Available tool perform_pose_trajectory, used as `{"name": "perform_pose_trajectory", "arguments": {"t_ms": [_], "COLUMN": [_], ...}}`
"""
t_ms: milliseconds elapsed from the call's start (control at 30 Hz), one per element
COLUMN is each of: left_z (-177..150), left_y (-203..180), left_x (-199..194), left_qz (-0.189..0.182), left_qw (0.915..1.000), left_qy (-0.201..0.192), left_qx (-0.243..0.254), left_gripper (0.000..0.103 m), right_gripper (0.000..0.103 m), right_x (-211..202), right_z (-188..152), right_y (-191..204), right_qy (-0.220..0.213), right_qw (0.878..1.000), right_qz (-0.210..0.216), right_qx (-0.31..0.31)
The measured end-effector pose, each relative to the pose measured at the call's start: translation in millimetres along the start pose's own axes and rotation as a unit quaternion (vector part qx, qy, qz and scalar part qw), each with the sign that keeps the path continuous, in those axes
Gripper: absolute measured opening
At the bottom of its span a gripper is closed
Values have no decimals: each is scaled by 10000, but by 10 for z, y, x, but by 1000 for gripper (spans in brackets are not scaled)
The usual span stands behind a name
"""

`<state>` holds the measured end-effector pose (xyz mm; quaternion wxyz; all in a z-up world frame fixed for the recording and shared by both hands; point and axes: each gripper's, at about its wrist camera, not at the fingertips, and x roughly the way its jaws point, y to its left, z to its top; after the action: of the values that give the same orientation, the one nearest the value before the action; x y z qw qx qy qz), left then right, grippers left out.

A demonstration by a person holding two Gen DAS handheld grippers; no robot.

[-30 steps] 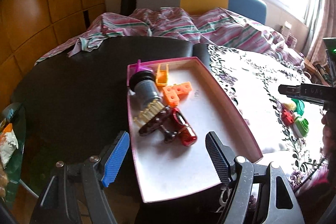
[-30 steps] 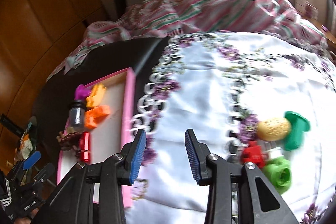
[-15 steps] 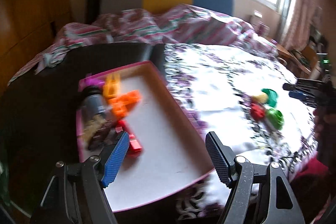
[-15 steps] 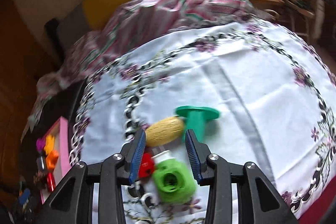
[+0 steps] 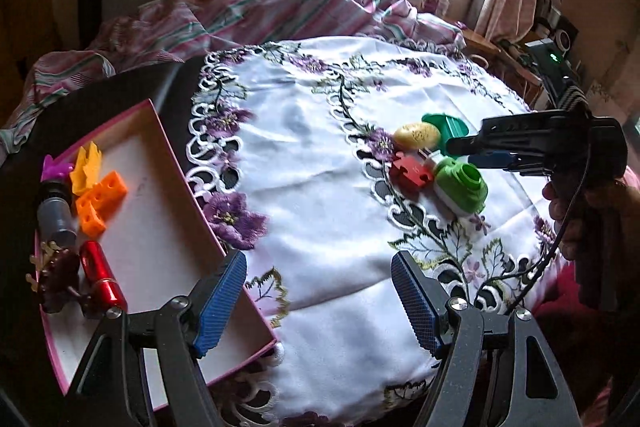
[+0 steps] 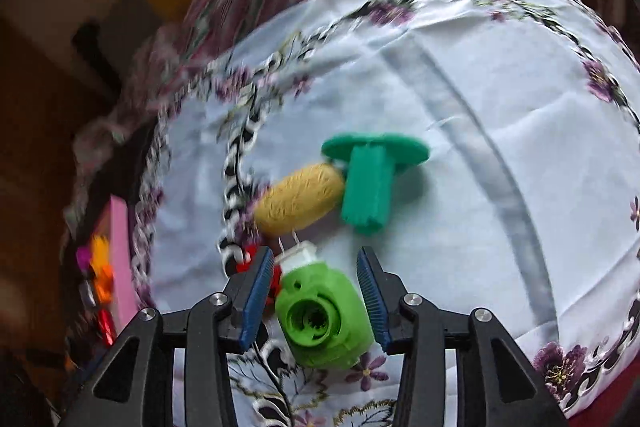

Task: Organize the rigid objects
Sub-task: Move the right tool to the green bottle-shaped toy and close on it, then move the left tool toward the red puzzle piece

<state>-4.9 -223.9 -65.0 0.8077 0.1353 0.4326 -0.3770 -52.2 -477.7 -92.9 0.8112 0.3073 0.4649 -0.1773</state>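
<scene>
On the white embroidered tablecloth (image 5: 320, 155) lie a light green plug-shaped piece (image 5: 462, 187) (image 6: 324, 319), a red puzzle piece (image 5: 412, 173), a yellow oval (image 5: 416, 135) (image 6: 300, 203) and a teal mushroom-shaped part (image 5: 450, 125) (image 6: 372, 179). My right gripper (image 6: 315, 255) (image 5: 454, 147) straddles the light green piece; its jaws are opening and the pads stand clear of it. My left gripper (image 5: 318, 263) hangs open over the cloth, just right of the pink tray (image 5: 168, 227), with nothing between its fingers.
The tray holds an orange block (image 5: 100, 199), a yellow piece (image 5: 86, 167), a grey bottle (image 5: 56, 223), a red cylinder (image 5: 100, 275) and a dark brown toy (image 5: 56, 279). Striped bedding (image 5: 280, 7) lies behind the table. A hand (image 5: 580, 211) holds the right gripper.
Both grippers swung right, away from the tray. The right one came down over the toy cluster and now straddles the light green piece, its jaws wider than before.
</scene>
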Motion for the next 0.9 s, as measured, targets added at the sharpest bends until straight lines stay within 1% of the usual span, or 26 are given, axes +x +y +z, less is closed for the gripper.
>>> {"name": "perform_pose_trajectory", "arguments": {"t_ms": [33,67,100,167,200,367,467,500,533,567,600,667,733,767,833,900], "left_z": [-19,-29,-37,-41,-38,-25,-27,-28,-25,-21,-12,20,70,96,168,238], "left_y": [15,24,37,64,75,85,82,79,75,71,67,51,24,9,-33,-93], "left_x": [11,25,35,49,52,72,96,103,110,116,126,154,173,189,251,322], "left_qz": [-6,-16,-28,-47,-49,-50,-48,-45,-41,-33,-22,-44,-21,-32,-175,-260], "left_qw": [10000,10000,9999,9999,9998,9998,9998,9998,9998,9998,9998,9997,9998,9998,9996,9993], "left_qy": [32,62,85,115,118,131,162,170,173,169,172,198,146,141,186,223], "left_qx": [-5,-25,-53,-103,-118,-128,-124,-120,-117,-121,-131,-141,-136,-127,-145,-162], "left_gripper": [76,76,76,76,76,76,76,76,76,76,76,76,76,76,75,74], "right_gripper": [44,47,55,66,67,67,66,56,54,54,54,54,54,54,54,54], "right_x": [34,50,63,76,73,115,224,250,233,212,201,219,210,203,170,147], "right_z": [-20,-39,-58,-83,-88,-113,-158,-176,-182,-180,-173,-163,-132,-122,-104,-98], "right_y": [57,101,131,167,174,226,265,273,291,296,287,251,197,156,79,33], "right_qy": [66,82,93,121,110,231,473,498,407,336,318,419,462,463,424,389], "right_qw": [9997,9991,9985,9979,9976,9943,9892,9865,9842,9835,9841,9855,9880,9889,9891,9876], "right_qz": [-119,-243,-297,-289,-313,-543,-830,-1010,-1156,-1204,-1182,-1124,-1067,-1096,-1224,-1381], "right_qx": [-180,-333,-441,-564,-600,-887,-1109,-1193,-1277,-1308,-1285,-1198,-1012,-890,-700,-637]}}
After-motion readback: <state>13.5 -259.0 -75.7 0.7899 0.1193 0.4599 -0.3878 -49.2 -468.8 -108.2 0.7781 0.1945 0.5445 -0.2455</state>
